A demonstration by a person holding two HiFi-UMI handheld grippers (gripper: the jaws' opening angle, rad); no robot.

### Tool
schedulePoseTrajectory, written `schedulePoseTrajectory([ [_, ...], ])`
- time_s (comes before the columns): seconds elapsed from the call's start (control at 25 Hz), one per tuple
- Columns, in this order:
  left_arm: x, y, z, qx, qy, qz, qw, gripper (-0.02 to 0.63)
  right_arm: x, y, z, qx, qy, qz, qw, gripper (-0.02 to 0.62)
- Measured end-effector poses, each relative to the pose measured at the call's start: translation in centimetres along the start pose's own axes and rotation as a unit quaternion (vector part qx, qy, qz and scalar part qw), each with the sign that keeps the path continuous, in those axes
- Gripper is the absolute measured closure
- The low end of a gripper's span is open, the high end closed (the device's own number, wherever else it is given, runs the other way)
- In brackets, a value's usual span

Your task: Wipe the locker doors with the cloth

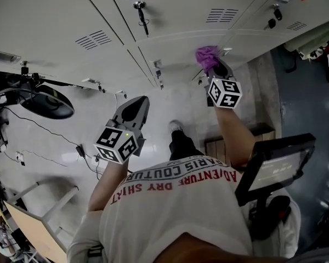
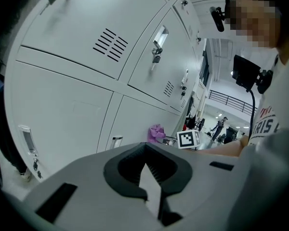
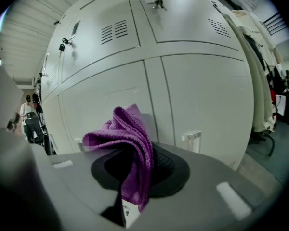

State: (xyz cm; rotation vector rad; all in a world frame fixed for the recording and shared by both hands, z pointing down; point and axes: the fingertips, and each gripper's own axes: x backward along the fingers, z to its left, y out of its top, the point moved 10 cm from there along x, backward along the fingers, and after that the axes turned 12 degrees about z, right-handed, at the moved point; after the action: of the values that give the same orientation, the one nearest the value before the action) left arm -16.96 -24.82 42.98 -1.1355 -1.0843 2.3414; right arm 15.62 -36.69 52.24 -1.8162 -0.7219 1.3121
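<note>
Grey locker doors [image 1: 181, 15] fill the top of the head view and stand in front of both grippers [image 3: 202, 95] [image 2: 62, 114]. My right gripper [image 1: 215, 70] is shut on a bunched purple cloth [image 1: 207, 56], which sticks out of its jaws [image 3: 130, 138]. It is held close to a lower locker door beside a small handle [image 3: 191, 139]; whether it touches the door is unclear. My left gripper [image 1: 138, 106] hangs lower and to the left, away from the doors. Its jaws are together with nothing in them [image 2: 147, 165]. From there the cloth [image 2: 156, 131] shows beyond it.
Keys hang in a lock [image 1: 142, 18] on an upper door. A wooden bench [image 1: 219, 144] stands below the right arm. A black screen on a mount [image 1: 274, 166] is at the right. Clothes hang at the far right [image 3: 260, 81]. A dark round seat [image 1: 44, 100] and cables lie left.
</note>
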Motion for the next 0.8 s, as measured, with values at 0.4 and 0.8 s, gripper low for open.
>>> schedulePoseTrajectory([
  [0.4,3.0,-1.4,2.3,0.029,0.047,-0.015,0.9984,0.604,-2.6,-2.7,10.6,0.073,0.154,0.039,0.985,0.525],
  [0.8,5.4,-3.0,3.9,0.055,0.088,-0.022,0.9943,0.604,-8.1,-5.3,14.4,0.109,0.162,0.088,0.977,0.525],
])
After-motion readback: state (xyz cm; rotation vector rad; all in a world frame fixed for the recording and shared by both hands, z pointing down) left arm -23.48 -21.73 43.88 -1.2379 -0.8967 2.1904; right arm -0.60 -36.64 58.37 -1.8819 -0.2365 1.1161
